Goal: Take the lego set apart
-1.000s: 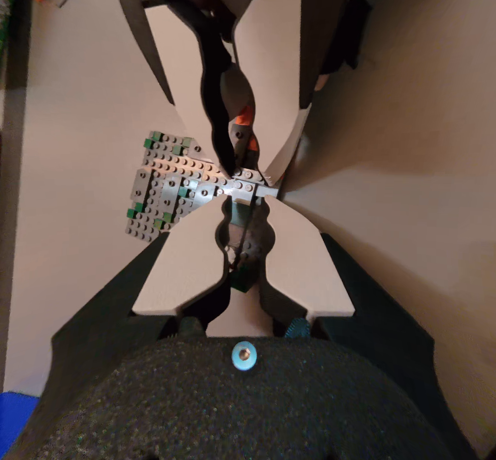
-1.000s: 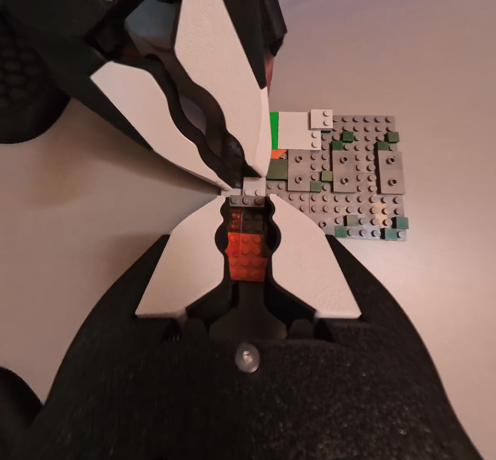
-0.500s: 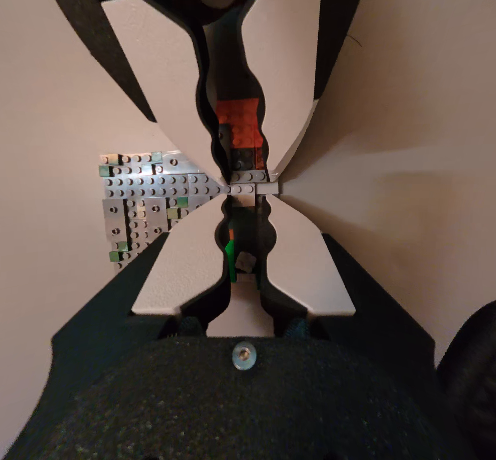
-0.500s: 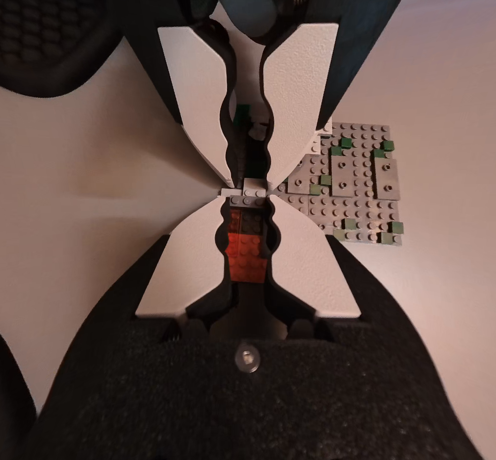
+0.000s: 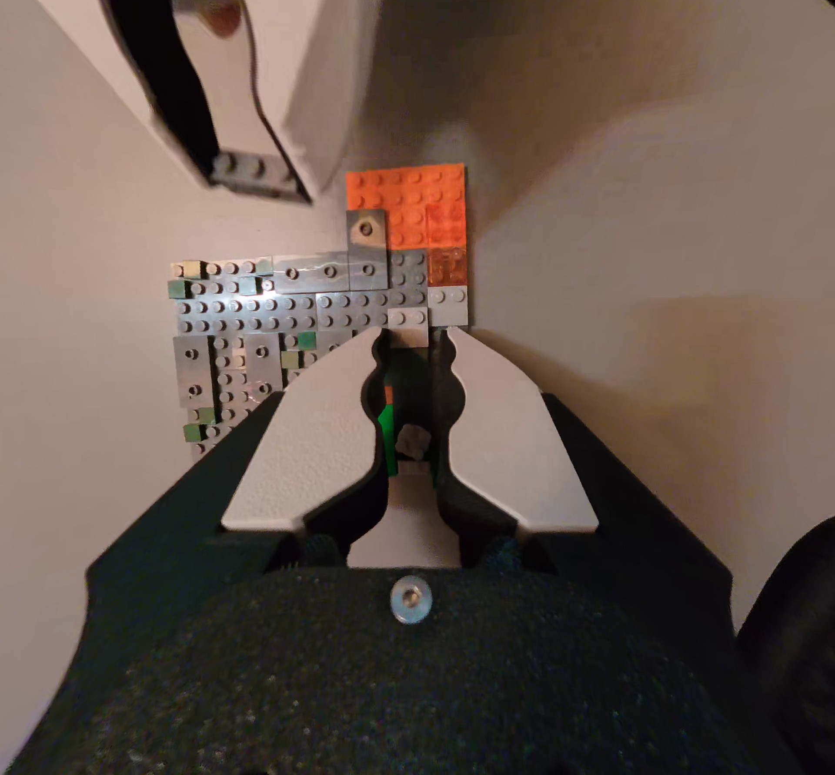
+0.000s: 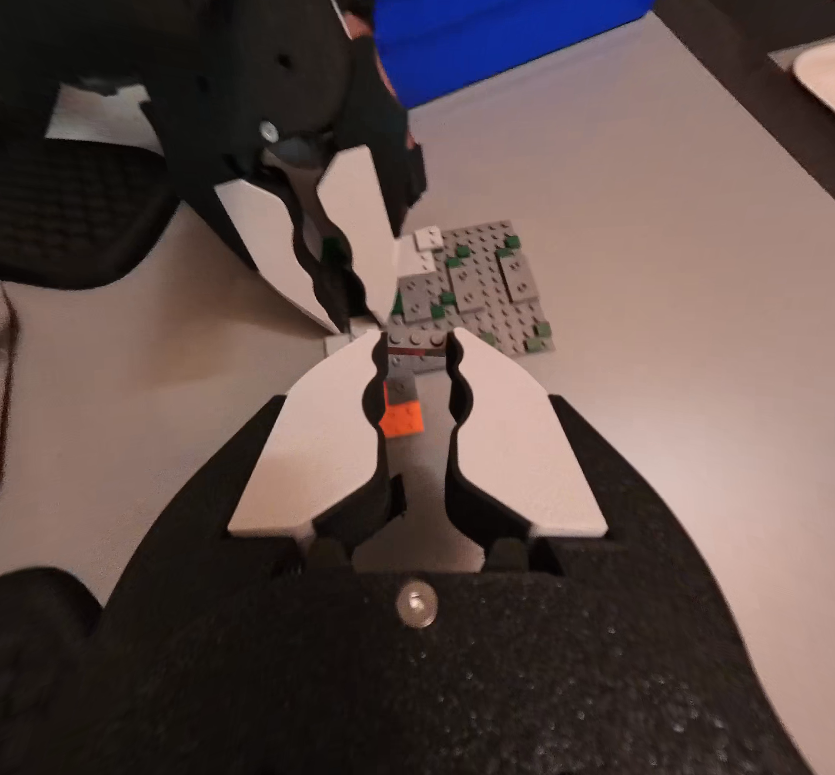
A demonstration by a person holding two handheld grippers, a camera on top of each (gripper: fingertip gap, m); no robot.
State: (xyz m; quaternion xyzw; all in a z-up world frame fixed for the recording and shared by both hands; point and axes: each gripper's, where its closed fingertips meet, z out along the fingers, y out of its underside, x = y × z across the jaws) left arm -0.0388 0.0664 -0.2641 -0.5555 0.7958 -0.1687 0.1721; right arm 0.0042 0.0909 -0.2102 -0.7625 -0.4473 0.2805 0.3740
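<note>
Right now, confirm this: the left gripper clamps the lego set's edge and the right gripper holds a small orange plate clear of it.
Wrong colour: the left wrist view shows the right gripper holding a small grey plate clear of the lego set. The left gripper does clamp its edge.

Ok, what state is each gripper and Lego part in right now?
left gripper: shut on the lego set, at its edge.
right gripper: shut on a grey plate.
grey plate: detached, held clear of the set.
lego set: flat on the table.
orange plates: attached to the set.
</note>
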